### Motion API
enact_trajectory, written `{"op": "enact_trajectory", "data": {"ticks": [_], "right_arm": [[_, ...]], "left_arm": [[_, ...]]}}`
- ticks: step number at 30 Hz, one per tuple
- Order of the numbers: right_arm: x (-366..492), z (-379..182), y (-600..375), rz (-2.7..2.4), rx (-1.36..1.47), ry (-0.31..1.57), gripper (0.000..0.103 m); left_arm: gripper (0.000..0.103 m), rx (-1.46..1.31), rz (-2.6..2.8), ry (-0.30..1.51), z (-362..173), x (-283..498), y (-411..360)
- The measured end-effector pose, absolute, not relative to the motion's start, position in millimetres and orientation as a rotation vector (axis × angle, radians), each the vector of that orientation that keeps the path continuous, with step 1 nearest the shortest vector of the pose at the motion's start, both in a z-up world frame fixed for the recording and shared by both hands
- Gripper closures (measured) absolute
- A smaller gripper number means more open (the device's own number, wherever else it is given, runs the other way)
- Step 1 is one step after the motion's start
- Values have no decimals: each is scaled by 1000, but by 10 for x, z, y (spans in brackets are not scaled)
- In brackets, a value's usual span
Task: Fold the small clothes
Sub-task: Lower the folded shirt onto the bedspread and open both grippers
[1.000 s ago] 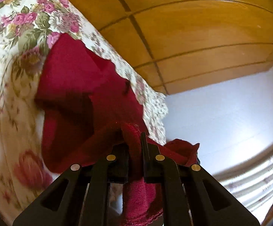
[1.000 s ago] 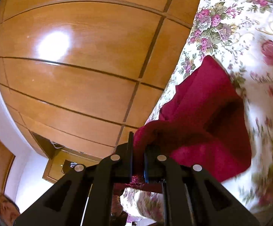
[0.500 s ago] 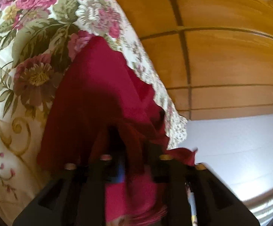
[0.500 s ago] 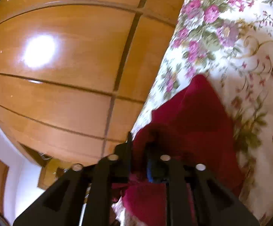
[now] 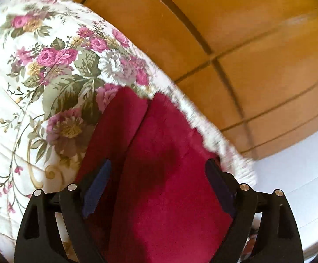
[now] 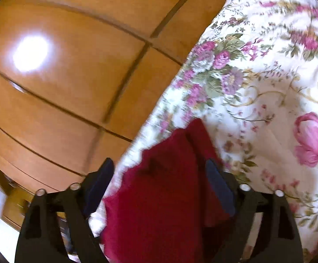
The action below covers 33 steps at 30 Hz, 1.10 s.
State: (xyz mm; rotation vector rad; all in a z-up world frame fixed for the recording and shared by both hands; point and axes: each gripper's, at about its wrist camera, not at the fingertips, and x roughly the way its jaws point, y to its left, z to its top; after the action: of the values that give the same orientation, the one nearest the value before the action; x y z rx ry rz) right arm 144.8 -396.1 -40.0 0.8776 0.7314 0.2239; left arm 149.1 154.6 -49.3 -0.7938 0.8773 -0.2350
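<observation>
No lettering, label, brand mark, number or sign is readable in either wrist view; the white quilted bedspread with pink and purple roses (image 5: 55,70) shows only its printed flowers and gold scrolls, the dark red fabric garment (image 5: 163,164) is plain with no visible tag, and the glossy orange-brown wooden wardrobe panels (image 6: 75,70) are bare apart from a light glare
</observation>
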Motion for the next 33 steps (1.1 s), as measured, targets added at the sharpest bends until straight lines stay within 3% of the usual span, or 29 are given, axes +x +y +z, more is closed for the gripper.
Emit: {"op": "enact_trajectory", "data": {"ticks": [4,7,8,9,10,11,13,17,20,21,22,23,24,25,27,29,33], "right_arm": [[1638,-474,-3810,209,731,795,45],[1892,-565,-3644,225,633,856,53],[1987,-610,-3573,223,589,885,57],[2061,-648,-3515,229,558,901,68],[2139,-684,-3447,245,529,908,89],[2173,-692,-3420,250,519,909,96],[2218,-658,-3397,245,523,875,96],[2336,-683,-3402,179,481,870,93],[2341,-849,-3467,155,550,900,91],[2315,-831,-3490,155,565,888,82],[2270,-785,-3503,137,557,875,67],[2216,-726,-3502,112,536,860,59],[2176,-677,-3488,92,517,846,49],[2106,-606,-3465,70,482,823,47],[2026,-476,-3393,60,425,791,49],[1946,-328,-3250,102,349,740,60],[1908,-220,-2851,249,207,696,61]], "left_arm": [[22,-633,-210,858,-519,1512,1306],[56,-450,-136,868,-599,1472,1178],[72,-403,-109,868,-625,1461,1150],[81,-373,-90,862,-665,1487,1164],[85,-353,-89,850,-674,1448,1175],[91,-346,-87,842,-666,1420,1237],[93,-327,-67,822,-642,1364,1270],[93,-316,-19,827,-689,1306,1273],[87,-245,7,840,-671,1352,1152],[76,-206,18,839,-646,1342,1111],[68,-194,22,840,-619,1314,1107],[49,-203,18,844,-594,1303,1101],[40,-233,9,835,-554,1269,1104],[37,-260,11,813,-511,1219,1108],[32,-301,29,736,-375,1081,1096],[30,-303,17,691,-268,1017,1025],[18,-202,-67,670,-144,1083,693]]}}
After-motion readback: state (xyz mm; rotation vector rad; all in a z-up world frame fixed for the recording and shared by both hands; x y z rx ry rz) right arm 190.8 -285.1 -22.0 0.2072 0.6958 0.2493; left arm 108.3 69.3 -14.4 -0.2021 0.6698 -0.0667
